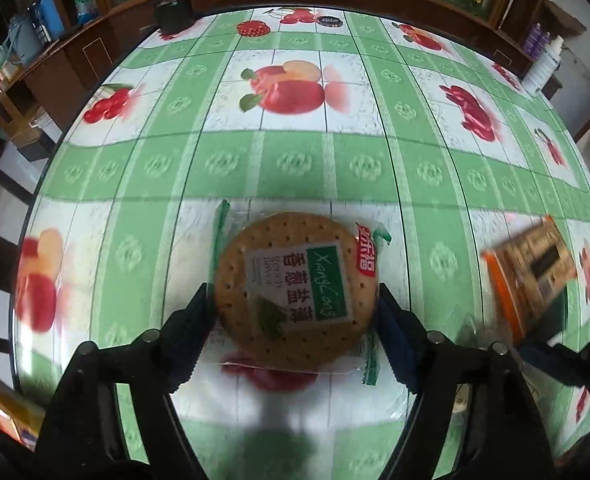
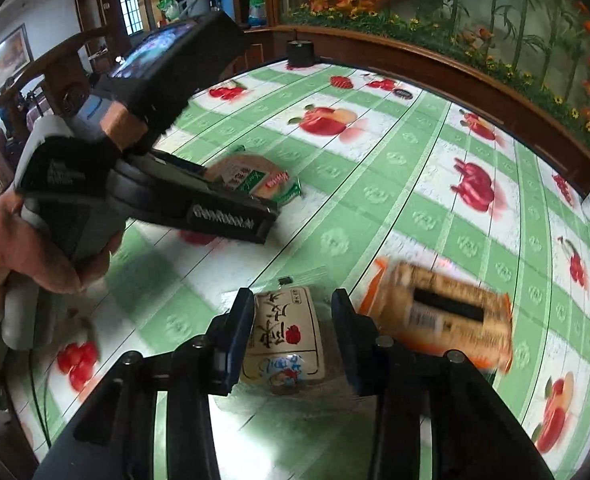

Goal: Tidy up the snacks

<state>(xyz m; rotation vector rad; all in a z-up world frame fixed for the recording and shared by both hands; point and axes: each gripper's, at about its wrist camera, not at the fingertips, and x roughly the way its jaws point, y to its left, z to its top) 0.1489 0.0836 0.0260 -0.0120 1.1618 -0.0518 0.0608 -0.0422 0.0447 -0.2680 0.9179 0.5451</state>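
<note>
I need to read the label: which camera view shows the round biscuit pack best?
The left wrist view: the round biscuit pack lies centred and label-up between the left gripper fingers. The right wrist view shows it small, partly hidden.

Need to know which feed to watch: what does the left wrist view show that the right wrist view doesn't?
Left wrist only: the round cracker pack's full face between the left gripper's fingers; whether they press it is unclear.

Right wrist only: the right gripper shut on a beige snack packet, and the hand holding the left gripper.

Both: the cracker pack, a blurred orange packet, and the fruit-print tablecloth.
</note>
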